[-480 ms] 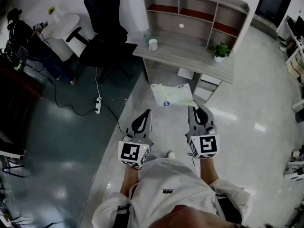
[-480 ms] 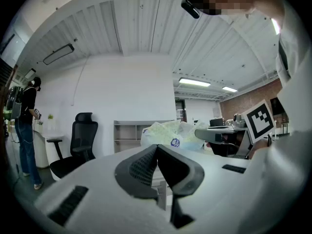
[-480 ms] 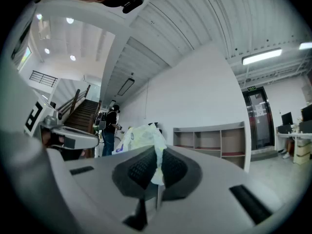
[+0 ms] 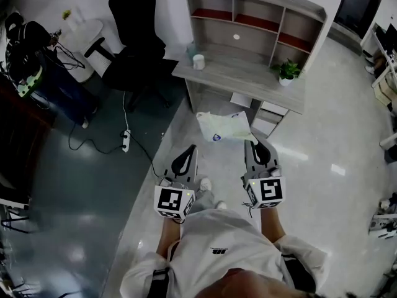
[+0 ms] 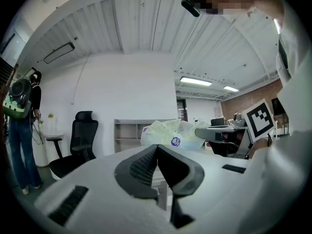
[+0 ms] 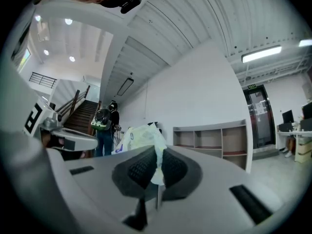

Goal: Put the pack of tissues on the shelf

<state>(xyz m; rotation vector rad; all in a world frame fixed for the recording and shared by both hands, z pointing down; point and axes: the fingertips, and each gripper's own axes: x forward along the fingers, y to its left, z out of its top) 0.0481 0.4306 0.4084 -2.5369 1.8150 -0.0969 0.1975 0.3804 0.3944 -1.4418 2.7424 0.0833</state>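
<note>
The pack of tissues [image 4: 223,128], pale green and white with a blue round label, hangs in the air in front of me. My right gripper [image 4: 251,140] is shut on the edge of its wrapper; in the right gripper view the wrapper [image 6: 141,138] is pinched between the ribbed pads [image 6: 139,167]. My left gripper [image 4: 193,146] is shut with nothing in it, level and to the left of the pack. From the left gripper [image 5: 156,146] view the pack [image 5: 168,133] shows just beyond the tips. The grey shelf [image 4: 254,11] with red-floored compartments stands on a desk [image 4: 239,73] ahead.
On the desk stand a white cup [image 4: 198,61] and a small potted plant [image 4: 286,69]. A black office chair [image 4: 133,36] is left of the desk. A power strip [image 4: 124,140] with its cable lies on the floor. A person with a backpack [image 4: 25,48] stands far left.
My foot has stepped forward beside the left gripper. The person with the backpack has shifted at the far left. Both grippers hold the same pose, with the pack still held.
</note>
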